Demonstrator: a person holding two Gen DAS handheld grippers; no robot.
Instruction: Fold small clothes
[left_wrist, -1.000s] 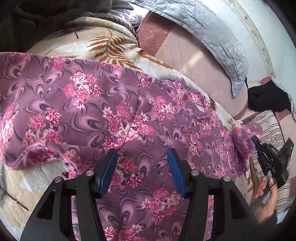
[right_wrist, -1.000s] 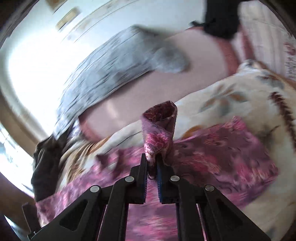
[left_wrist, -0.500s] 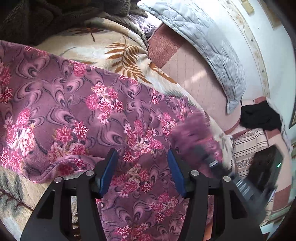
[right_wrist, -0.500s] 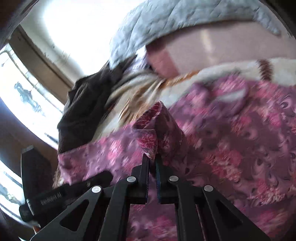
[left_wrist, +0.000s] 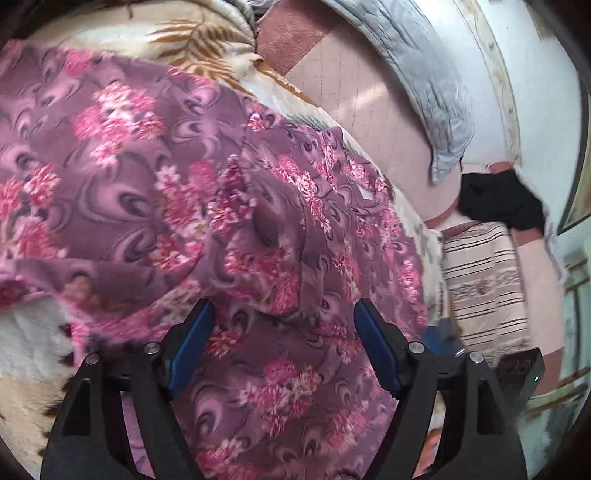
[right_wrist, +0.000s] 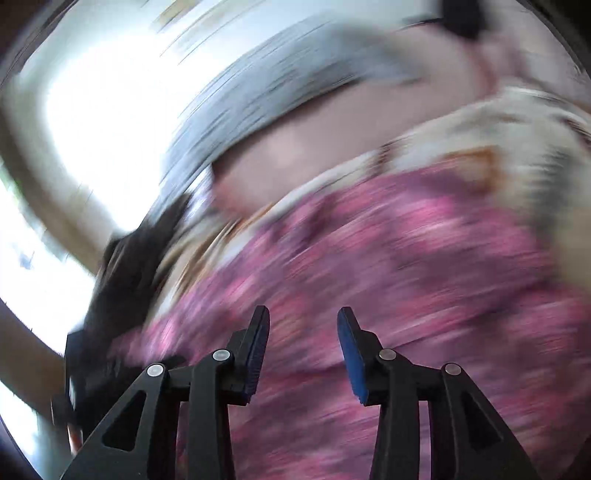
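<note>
A purple garment with pink flowers (left_wrist: 155, 177) lies spread over a cream leaf-print blanket (left_wrist: 207, 48); one part of it is folded over the rest, its edge running down the middle. My left gripper (left_wrist: 282, 325) hovers just above the cloth, its jaws opening and nothing between the blue pads. The right wrist view is heavily blurred: the same purple garment (right_wrist: 388, 258) fills the lower half. My right gripper (right_wrist: 303, 332) is above it, jaws opening, with no cloth between them. The right gripper's body (left_wrist: 517, 373) shows at the lower right of the left wrist view.
A grey quilted pillow (left_wrist: 417, 66) lies on the pink sheet (left_wrist: 365, 103) against the white wall. A black cloth (left_wrist: 498, 199) and a striped cloth (left_wrist: 484, 284) sit at the right. A dark blanket (right_wrist: 125, 273) lies at the left in the right wrist view.
My right gripper carried a pinched corner of the garment across, then let it go and pulled back; the corner now lies folded over. My left gripper's jaws have spread wider.
</note>
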